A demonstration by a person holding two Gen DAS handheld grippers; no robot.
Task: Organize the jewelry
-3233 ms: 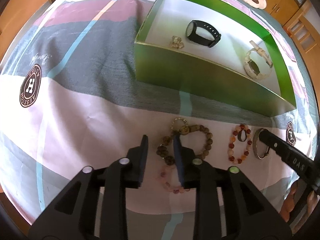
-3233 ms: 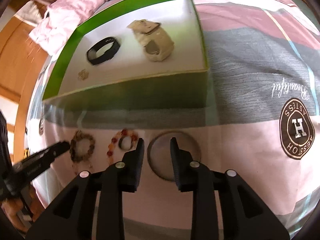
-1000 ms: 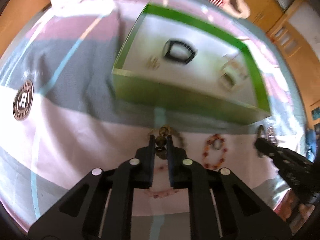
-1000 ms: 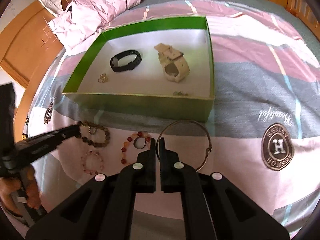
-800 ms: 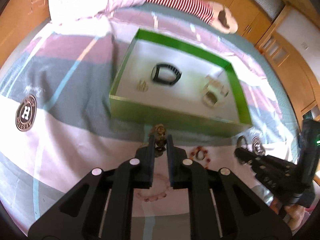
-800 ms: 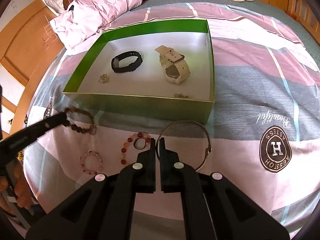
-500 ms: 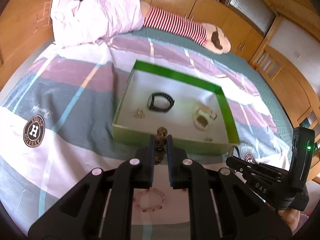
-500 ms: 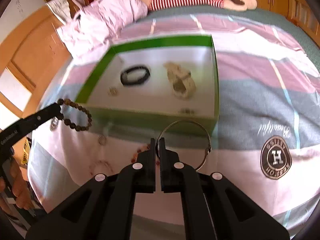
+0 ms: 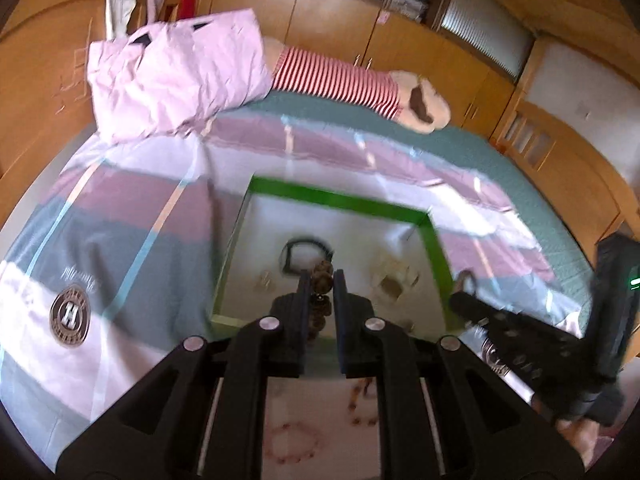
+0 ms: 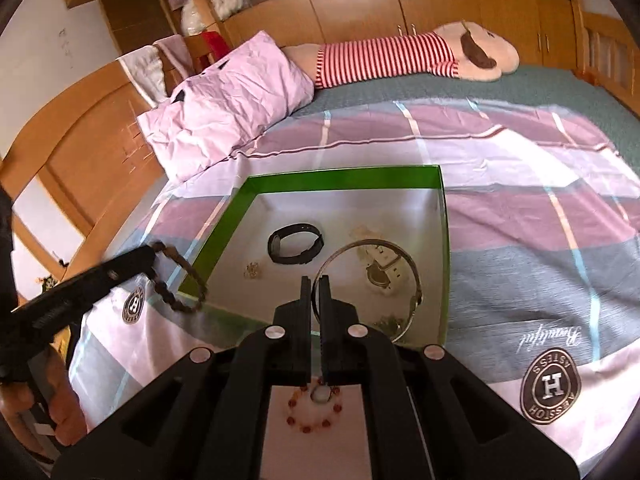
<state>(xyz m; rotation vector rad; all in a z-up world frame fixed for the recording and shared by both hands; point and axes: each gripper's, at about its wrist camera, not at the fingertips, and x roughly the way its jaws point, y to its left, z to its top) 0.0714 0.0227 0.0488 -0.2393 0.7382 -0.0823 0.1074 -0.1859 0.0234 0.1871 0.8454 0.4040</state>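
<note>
My left gripper (image 9: 319,278) is shut on a brown bead bracelet (image 9: 322,272) and holds it in the air over the near part of the green box (image 9: 340,200). The bracelet hangs from it in the right wrist view (image 10: 180,284), at the box's left wall. My right gripper (image 10: 315,282) is shut on a thin metal bangle (image 10: 404,260) and holds it above the green box (image 10: 344,178). Inside lie a black band (image 10: 296,242), a cream watch (image 10: 384,272) and a small charm (image 10: 252,270).
On the striped bedspread in front of the box lie a red-orange bead bracelet (image 10: 314,410) and a pale pink bead bracelet (image 9: 292,444). A pink pillow (image 10: 228,104) and a striped plush toy (image 10: 404,58) lie at the far end. Wooden cabinets surround the bed.
Both grippers shut on their pieces, lifted them off the bedspread and moved forward over the green box. The view rose and now shows the room.
</note>
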